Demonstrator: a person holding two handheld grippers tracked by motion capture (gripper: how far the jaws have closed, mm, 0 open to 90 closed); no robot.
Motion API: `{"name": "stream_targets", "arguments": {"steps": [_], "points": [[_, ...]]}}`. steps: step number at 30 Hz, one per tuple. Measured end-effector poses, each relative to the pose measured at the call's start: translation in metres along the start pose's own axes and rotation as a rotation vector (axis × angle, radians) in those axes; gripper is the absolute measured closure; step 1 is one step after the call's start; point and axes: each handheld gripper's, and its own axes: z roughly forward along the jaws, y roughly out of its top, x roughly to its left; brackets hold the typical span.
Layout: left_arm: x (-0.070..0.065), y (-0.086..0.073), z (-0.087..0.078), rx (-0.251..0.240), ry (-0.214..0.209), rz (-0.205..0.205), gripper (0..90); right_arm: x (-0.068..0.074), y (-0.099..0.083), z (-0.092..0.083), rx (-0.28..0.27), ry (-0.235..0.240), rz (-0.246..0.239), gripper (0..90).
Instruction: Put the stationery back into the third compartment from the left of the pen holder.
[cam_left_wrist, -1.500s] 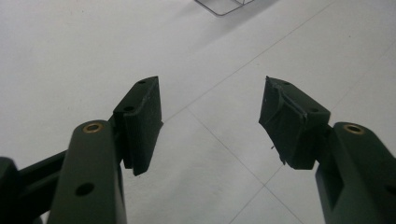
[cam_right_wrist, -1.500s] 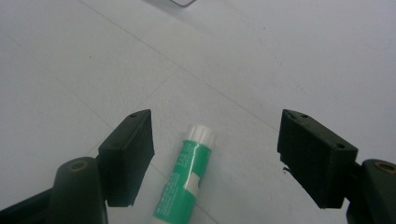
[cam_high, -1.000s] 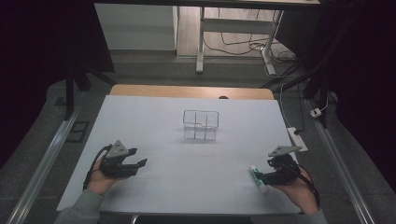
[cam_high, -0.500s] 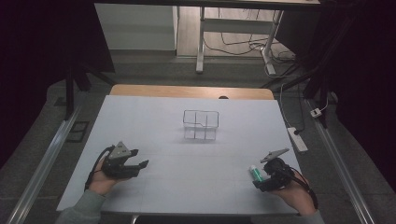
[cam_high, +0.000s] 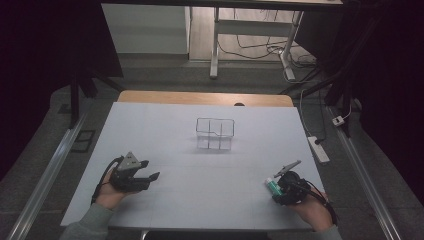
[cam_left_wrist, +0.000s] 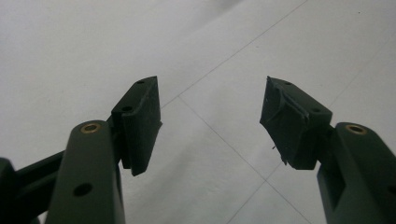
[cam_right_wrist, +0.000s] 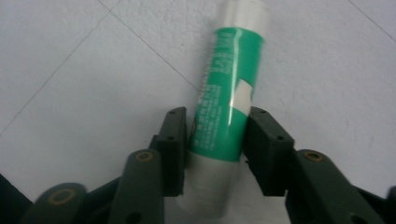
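Lower right of the high view: right gripper (cam_high: 280, 184) just clamped onto the green tube (cam_right_wrist: 224, 116) lying on the white table (cam_high: 210, 175), so ready for lifting; left gripper (cam_high: 145, 176) agape, idle, lower left.

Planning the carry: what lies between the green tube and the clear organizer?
Nothing: in the high view, bare white table separates the green tube from the clear organizer.
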Motion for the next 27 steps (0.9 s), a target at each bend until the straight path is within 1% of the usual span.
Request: {"name": "stream_targets", "arguments": {"steps": [2,6,8,9,11,14,17,18,23,27], "points": [[0.0,0.0,0.0,-0.001,0.001,0.001,37.3,0.0,0.0,0.0,-0.001,-0.004,0.008,64.6],[0.0,0.0,0.0,-0.002,0.007,0.003,37.3,-0.002,-0.001,-0.001,-0.007,0.006,0.013,65.0],[-0.001,0.0,-0.001,-0.003,0.011,0.005,37.4,-0.004,-0.002,-0.002,-0.018,0.0,0.013,65.1],[-0.001,0.0,0.0,-0.003,0.011,0.005,37.4,-0.004,-0.002,-0.003,-0.032,-0.003,0.009,65.1],[-0.003,0.001,0.001,0.003,0.014,0.009,37.5,-0.004,-0.001,-0.008,-0.068,0.018,0.006,65.1],[-0.009,0.004,0.004,0.016,0.013,0.04,37.5,-0.003,0.002,-0.015,-0.131,0.033,-0.008,65.1],[-0.013,0.007,0.007,0.024,0.006,0.064,37.4,-0.003,0.004,-0.017,-0.179,0.052,-0.022,65.1],[-0.015,0.007,0.007,0.025,0.004,0.068,37.4,-0.002,0.005,-0.017,-0.195,0.057,-0.033,65.1],[-0.019,0.011,0.01,0.024,0.001,0.077,35.8,0.005,0.013,-0.018,-0.253,0.082,-0.075,65.1],[-0.022,0.014,0.012,0.021,-0.003,0.087,34.7,0.008,0.022,-0.017,-0.274,0.102,-0.091,65.1]]}}
